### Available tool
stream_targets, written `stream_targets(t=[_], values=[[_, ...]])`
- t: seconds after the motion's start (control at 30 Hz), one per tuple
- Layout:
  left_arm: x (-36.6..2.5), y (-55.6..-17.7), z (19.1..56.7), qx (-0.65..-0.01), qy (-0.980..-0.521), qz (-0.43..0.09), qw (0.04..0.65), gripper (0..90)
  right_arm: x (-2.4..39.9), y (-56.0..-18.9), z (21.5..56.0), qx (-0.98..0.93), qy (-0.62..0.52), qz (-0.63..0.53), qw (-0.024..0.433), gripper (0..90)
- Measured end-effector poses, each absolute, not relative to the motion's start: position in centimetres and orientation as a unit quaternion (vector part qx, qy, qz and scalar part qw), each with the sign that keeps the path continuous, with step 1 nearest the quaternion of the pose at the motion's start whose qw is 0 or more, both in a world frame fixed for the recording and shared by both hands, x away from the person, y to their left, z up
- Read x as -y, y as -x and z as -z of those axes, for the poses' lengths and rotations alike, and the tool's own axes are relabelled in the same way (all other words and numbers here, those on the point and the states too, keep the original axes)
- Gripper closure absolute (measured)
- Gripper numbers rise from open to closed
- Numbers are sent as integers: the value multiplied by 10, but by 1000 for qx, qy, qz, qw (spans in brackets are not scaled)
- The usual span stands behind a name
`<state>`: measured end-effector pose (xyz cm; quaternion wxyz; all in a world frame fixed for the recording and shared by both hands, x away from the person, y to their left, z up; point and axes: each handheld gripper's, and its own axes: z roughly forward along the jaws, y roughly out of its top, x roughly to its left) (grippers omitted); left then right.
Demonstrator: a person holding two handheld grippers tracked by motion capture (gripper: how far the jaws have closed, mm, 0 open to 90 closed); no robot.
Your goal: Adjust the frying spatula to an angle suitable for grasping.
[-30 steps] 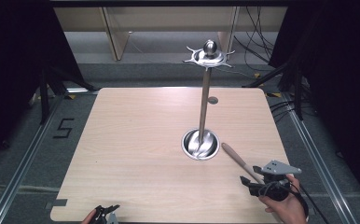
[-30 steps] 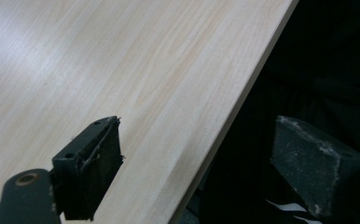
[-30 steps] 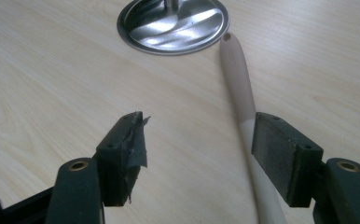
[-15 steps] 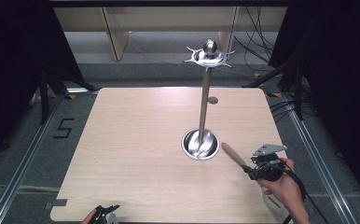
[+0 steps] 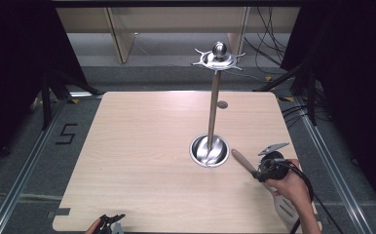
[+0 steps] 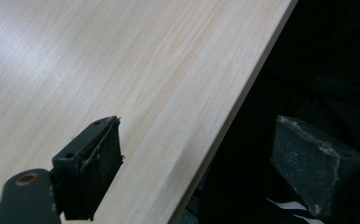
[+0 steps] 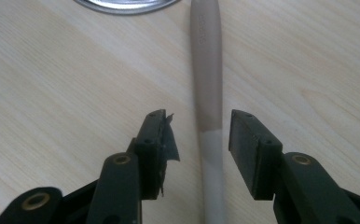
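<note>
The right gripper (image 7: 201, 135) straddles the spatula (image 7: 206, 88) at the join where its brown handle meets the paler shaft; its jaws have just been closing, and there is a gap on each side of the handle, so nothing is pinched yet. The spatula lies flat on the table (image 5: 142, 146) near the right front corner, its handle tip pointing at the steel utensil stand (image 5: 214, 97) and its slotted white blade (image 5: 286, 210) reaching to the table's front edge beside the person's hand (image 5: 287, 187). As I see it, the main risk is the round, smooth handle rolling or squirting out sideways if the pads meet it off-centre, or one pad touching first and shoving the tool across the wood. A grip this far along the handle also leaves the long blade end free, so it could droop and swing on lifting. The stand's dish-shaped base (image 5: 209, 151) sits just beyond the handle tip, near but not touching; any forward push could knock the tip into it, and the tall post with its hook ring (image 5: 218, 57) on top looks easy to rock. The left gripper (image 6: 201, 172) idles at the table's front left edge, jaws spread wide with nothing between them, well clear of all this.
</note>
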<state>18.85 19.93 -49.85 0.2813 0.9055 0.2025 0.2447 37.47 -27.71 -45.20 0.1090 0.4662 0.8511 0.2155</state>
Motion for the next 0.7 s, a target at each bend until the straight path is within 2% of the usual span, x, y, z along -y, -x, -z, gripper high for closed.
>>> stream_targets(t=[0.03,0.07,0.3,0.43,0.7], values=[[-199,-188,499,-202,-906,-245,281,152,279,-378,453,-860,-450,-208,117,578],[-199,-188,498,-203,-905,-247,282,153,275,-378,454,-852,-470,-207,103,583],[-199,-188,499,-200,-906,-243,284,152,277,-390,458,-865,-456,-184,96,620],[-199,-188,499,-201,-906,-243,283,152,275,-394,459,-878,-440,-152,112,624],[-199,-188,499,-203,-905,-241,284,152,267,-400,461,-884,-432,-149,97,627]])
